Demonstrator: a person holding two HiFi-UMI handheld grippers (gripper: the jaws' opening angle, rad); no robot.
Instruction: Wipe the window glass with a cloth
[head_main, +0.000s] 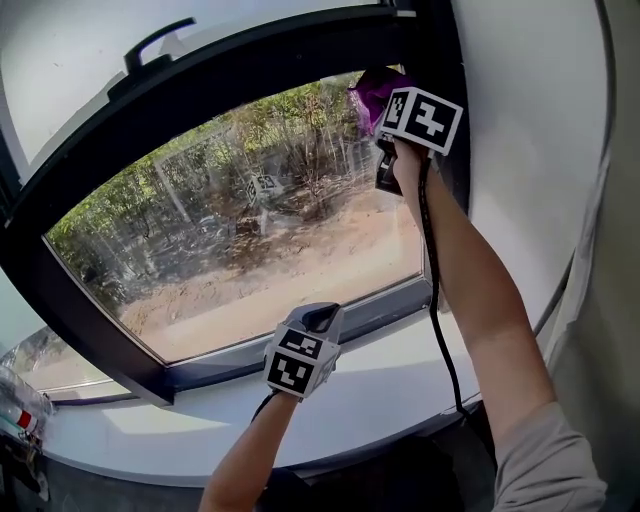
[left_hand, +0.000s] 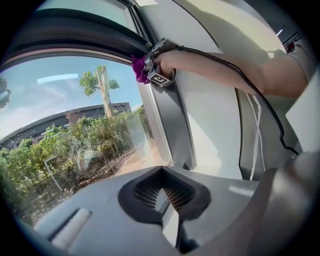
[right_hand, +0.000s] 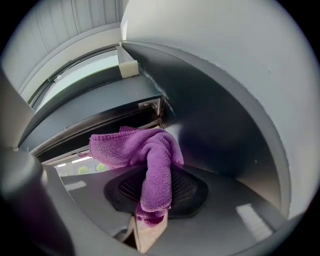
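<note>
The window glass (head_main: 240, 240) sits in a dark frame (head_main: 250, 70), with trees and sandy ground behind it. My right gripper (head_main: 388, 104) is raised into the pane's top right corner and is shut on a purple cloth (head_main: 372, 92). In the right gripper view the cloth (right_hand: 150, 155) bunches over the jaws and hangs down between them, against the frame's corner. My left gripper (head_main: 322, 318) is held low by the bottom frame rail above the sill, jaws together with nothing between them. The left gripper view shows the right gripper (left_hand: 159, 65) and the cloth (left_hand: 139, 69) high up.
A white sill (head_main: 200, 410) runs below the window. A black handle (head_main: 155, 45) sits on the top frame. A white wall (head_main: 530, 150) rises to the right. A black cable (head_main: 440, 330) hangs along the right arm. Some clutter (head_main: 20, 410) lies at the far left.
</note>
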